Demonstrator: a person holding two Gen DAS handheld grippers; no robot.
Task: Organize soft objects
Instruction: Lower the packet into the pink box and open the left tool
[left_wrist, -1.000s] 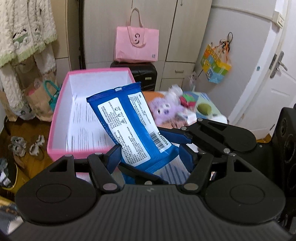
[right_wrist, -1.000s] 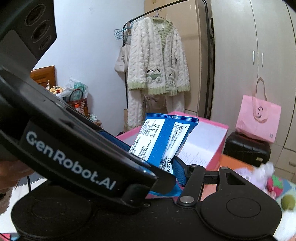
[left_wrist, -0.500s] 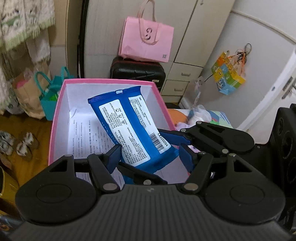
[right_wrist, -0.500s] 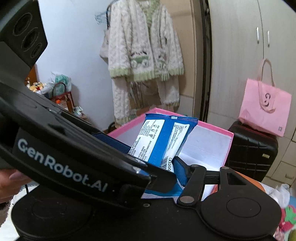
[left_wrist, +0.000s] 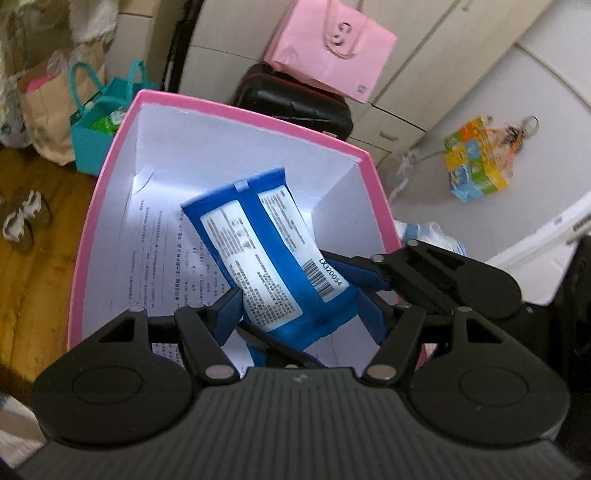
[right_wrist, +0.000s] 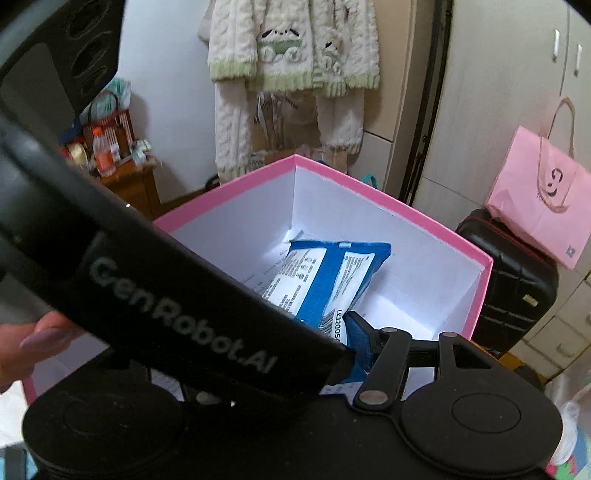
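Observation:
A blue pack of wipes (left_wrist: 266, 251) with white labels hangs tilted inside the pink box (left_wrist: 236, 110), above a printed sheet (left_wrist: 159, 258) on the box floor. My left gripper (left_wrist: 301, 312) has its blue pads on the pack's near end, and its jaws are opening. The right gripper's blue finger (left_wrist: 365, 275) presses the pack's barcode edge. In the right wrist view the pack (right_wrist: 332, 273) sits in the box (right_wrist: 388, 201). There my right gripper (right_wrist: 325, 334) is shut on it, with one finger hidden behind the left tool's black housing (right_wrist: 166, 295).
A black suitcase (left_wrist: 295, 99) with a pink paper bag (left_wrist: 332, 48) on it stands behind the box. A teal bag (left_wrist: 96, 140) and slippers (left_wrist: 22, 221) are on the wooden floor to the left. A knit garment (right_wrist: 291, 48) hangs beyond. A person's thumb (right_wrist: 40, 339) shows at the left.
Both grippers have carried the pack forward and down, from above the box's near rim to inside it. The plush toys on the table have left the views.

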